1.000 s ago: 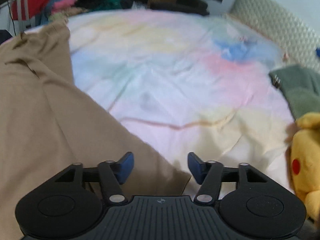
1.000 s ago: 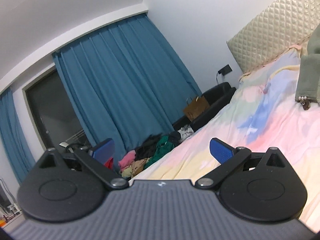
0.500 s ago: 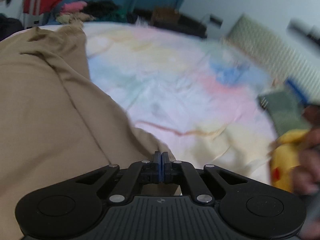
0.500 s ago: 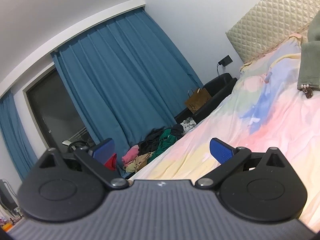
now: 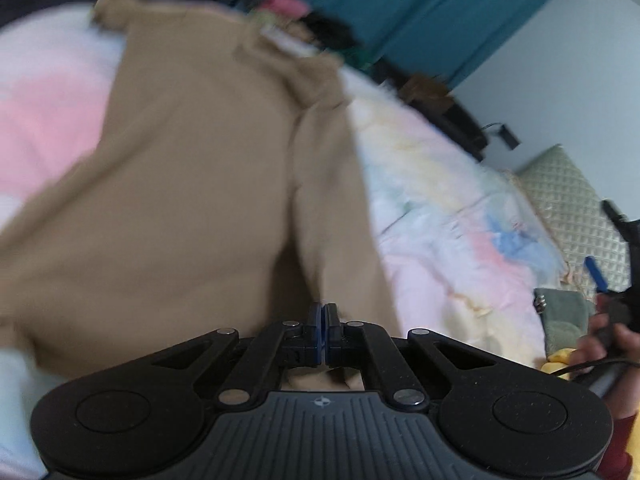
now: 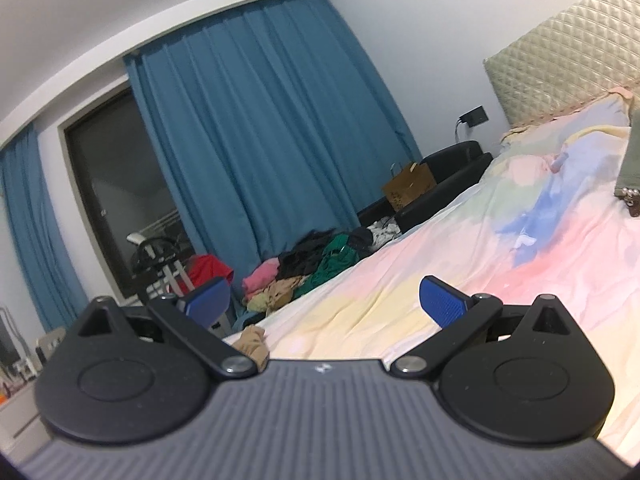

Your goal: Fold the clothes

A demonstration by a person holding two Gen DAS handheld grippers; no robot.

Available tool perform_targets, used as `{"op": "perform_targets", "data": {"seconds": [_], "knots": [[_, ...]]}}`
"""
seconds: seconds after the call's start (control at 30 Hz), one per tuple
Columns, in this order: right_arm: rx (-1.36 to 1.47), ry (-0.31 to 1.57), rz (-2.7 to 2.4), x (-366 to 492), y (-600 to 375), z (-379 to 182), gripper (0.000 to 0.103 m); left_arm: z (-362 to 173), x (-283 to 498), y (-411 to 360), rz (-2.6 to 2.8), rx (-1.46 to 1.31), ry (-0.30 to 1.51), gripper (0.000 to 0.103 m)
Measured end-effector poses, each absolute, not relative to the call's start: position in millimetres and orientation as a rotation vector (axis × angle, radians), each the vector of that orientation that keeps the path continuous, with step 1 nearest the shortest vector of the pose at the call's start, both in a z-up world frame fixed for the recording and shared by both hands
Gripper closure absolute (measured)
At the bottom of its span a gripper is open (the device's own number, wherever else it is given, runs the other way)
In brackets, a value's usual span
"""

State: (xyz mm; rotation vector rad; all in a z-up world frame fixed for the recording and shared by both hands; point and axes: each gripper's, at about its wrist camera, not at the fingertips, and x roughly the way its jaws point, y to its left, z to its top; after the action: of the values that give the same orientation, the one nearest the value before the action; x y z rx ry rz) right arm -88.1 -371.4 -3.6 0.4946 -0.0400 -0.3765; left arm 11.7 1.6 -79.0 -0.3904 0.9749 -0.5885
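Blue curtains (image 6: 256,128) hang at the back of the bedroom, and a soft bed sheet (image 6: 500,264) with pink, yellow and blue patches covers the bed. From my left wrist view, my left tool (image 5: 322,330) has its two blue pads pressed tight together, low in the middle of the frame. A big tan shirt (image 5: 192,200) fills the left and middle of that frame, spread over the sheet, and its near edge runs right down to the closed pads, so it looks pinched there, though the picture is blurry and the cloth between the pads is hard to see. At the right edge of that view I see a hand (image 5: 600,344) holding my other tool, with a green piece of clothing (image 5: 564,312) and something yellow (image 5: 558,360) just beside it. From my right wrist view, my right tool (image 6: 324,300) has its blue pads spread wide apart with nothing between them, pointing across the bed. A bit of the tan shirt peeks out low in the frame, left of the middle, just above the tool's body. Beyond the bed, in the middle of the frame, lies a pile of clothes (image 6: 316,264) in pink, green and black, and a brown paper bag (image 6: 410,186) stands on a black chair (image 6: 448,184). A padded headboard (image 6: 568,52) sits in the upper right.
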Motion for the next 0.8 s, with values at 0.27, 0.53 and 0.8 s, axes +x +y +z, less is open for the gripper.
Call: {"op": "perform_targets", "data": {"seconds": [0.27, 0.53, 0.8], "knots": [[0.404, 0.005, -0.343, -78.3, -348.6, 1.2, 0.000, -98.0, 25.7, 27.6, -0.583, -0.537, 0.982, 0.045], [0.348, 0.108, -0.214, -59.8, -323.4, -0.9, 0.000, -116.6, 35.3, -5.8, -0.655, -0.437, 1.003, 0.047], [0.309, 0.231, -0.096, -44.3, -294.5, -6.7, 0.000, -103.7, 14.6, -25.2, -0.735, -0.213, 0.973, 0.100]]}}
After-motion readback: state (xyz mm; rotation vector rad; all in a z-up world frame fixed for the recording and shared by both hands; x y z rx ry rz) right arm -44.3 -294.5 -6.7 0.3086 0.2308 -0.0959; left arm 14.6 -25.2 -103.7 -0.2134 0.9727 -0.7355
